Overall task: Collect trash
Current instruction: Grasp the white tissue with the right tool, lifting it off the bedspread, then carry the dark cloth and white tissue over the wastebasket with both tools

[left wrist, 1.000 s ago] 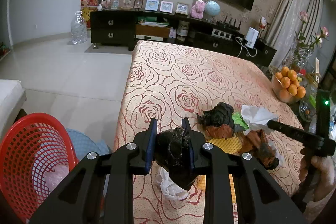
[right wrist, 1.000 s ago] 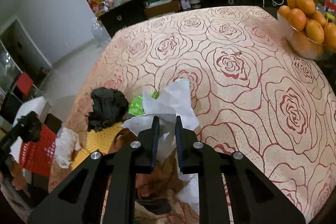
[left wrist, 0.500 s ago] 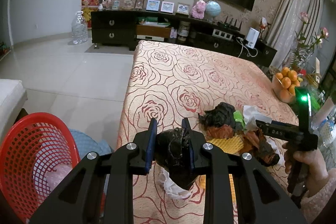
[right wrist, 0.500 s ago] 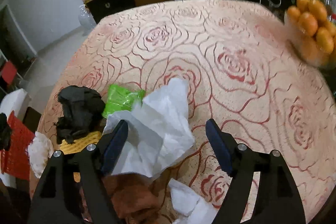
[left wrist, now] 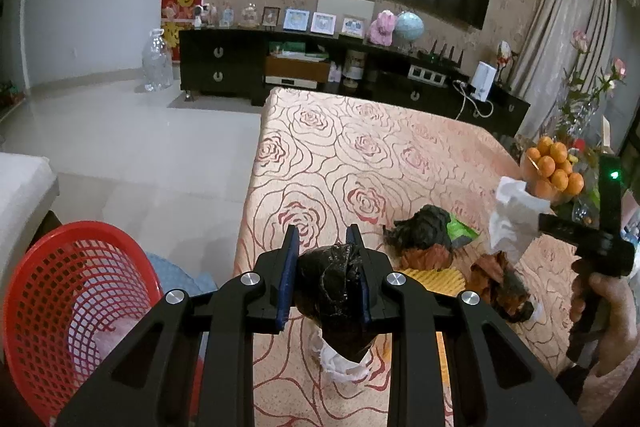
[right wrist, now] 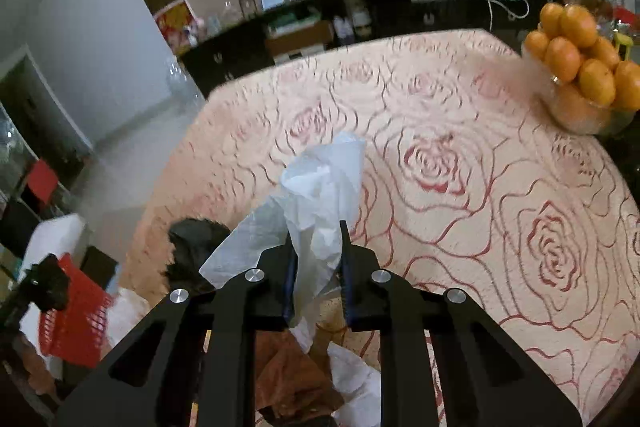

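Trash both sides: black wad [left wrist: 334, 283] clamped in my left gripper [left wrist: 326, 241], white tissue [right wrist: 320, 195] pinched in my right gripper [right wrist: 318, 247] above the table [right wrist: 480, 147]. Red basket [left wrist: 60, 291] sits lower left, nearer left gripper.

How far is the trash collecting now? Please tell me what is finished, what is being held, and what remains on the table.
Done: the red basket already holds something pale. In hand: the left gripper clamps a black crumpled bag, and the right gripper pinches a white tissue lifted off the table. Left: a black wad, a green wrapper, brown scraps, a yellow piece and white paper lie on the rose tablecloth.
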